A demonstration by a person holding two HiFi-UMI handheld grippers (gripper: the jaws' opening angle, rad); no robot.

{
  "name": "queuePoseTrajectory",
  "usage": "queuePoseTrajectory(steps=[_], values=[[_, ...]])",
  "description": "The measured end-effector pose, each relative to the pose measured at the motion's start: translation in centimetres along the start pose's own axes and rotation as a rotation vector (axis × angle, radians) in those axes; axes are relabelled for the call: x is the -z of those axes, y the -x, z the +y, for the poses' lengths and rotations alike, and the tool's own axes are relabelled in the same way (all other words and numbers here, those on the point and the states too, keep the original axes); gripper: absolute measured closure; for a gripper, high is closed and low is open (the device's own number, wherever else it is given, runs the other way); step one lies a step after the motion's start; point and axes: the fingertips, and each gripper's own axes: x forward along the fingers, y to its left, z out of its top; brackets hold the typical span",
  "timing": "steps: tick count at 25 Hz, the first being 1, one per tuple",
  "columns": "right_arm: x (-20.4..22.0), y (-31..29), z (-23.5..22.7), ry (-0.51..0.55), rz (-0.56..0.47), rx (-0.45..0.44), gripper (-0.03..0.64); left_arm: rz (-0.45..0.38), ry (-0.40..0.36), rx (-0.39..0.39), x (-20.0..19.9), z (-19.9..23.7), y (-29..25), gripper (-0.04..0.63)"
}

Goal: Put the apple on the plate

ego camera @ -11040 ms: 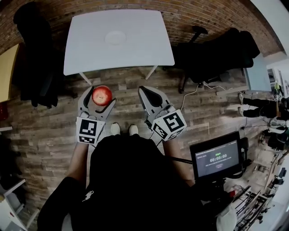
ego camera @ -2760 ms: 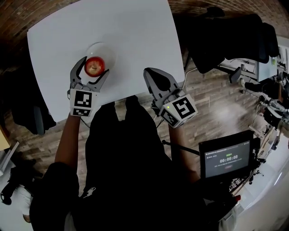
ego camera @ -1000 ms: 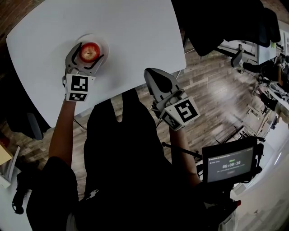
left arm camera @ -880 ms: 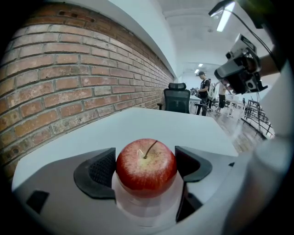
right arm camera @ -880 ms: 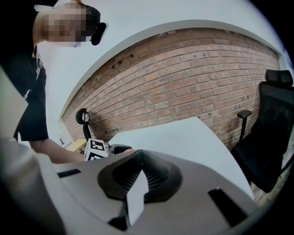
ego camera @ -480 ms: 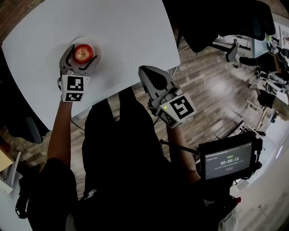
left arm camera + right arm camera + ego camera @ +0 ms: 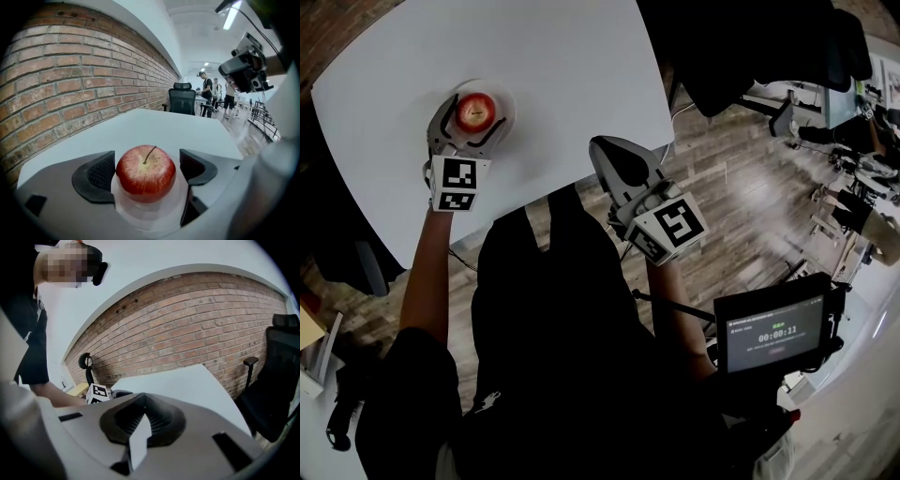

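A red apple (image 7: 475, 111) (image 7: 146, 173) stands upright, stem up, on a small white plate (image 7: 503, 92) (image 7: 145, 214) near the left end of the white table (image 7: 572, 66). My left gripper (image 7: 473, 114) (image 7: 146, 171) is open around it, one dark pad on each side. A narrow gap shows between each pad and the fruit. My right gripper (image 7: 616, 155) (image 7: 139, 420) is shut with nothing in it. It hangs at the table's near edge, to the right of the plate.
Black office chairs (image 7: 741, 47) stand right of the table on a wooden floor (image 7: 741, 206). A small monitor (image 7: 773, 328) sits at the lower right. A brick wall (image 7: 70, 84) runs behind the table, and people (image 7: 215, 93) stand far off.
The left gripper carried the apple from over the floor to the plate on the table. In the last half second almost nothing has shifted. The right gripper stayed shut throughout.
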Motion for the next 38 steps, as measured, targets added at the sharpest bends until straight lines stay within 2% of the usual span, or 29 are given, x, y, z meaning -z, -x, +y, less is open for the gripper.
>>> queuePoseTrajectory(steps=[17,21,24,29,34,38], values=[[-0.5,-0.5,-0.1,0.054,-0.014,-0.025,0.614,-0.020,-0.013,-0.057,-0.4,0.7,1.0,0.175],[-1.2,-1.1,0.4,0.075,-0.033,-0.054,0.614,-0.048,0.010,-0.078,-1.7,1.1,1.9,0.175],[-3.2,0.0,0.9,0.093,-0.046,-0.074,0.614,-0.069,0.027,-0.075,-4.4,0.5,3.6,0.176],[-5.3,0.4,2.0,0.110,-0.084,-0.131,0.614,-0.086,0.037,-0.090,-6.9,-0.2,5.6,0.286],[-6.3,-0.8,3.2,0.142,-0.109,-0.183,0.614,-0.098,0.058,-0.126,-7.7,0.2,7.5,0.449],[-7.1,-1.5,4.3,0.165,-0.132,-0.233,0.614,-0.125,0.076,-0.168,-8.3,0.5,9.4,0.506]])
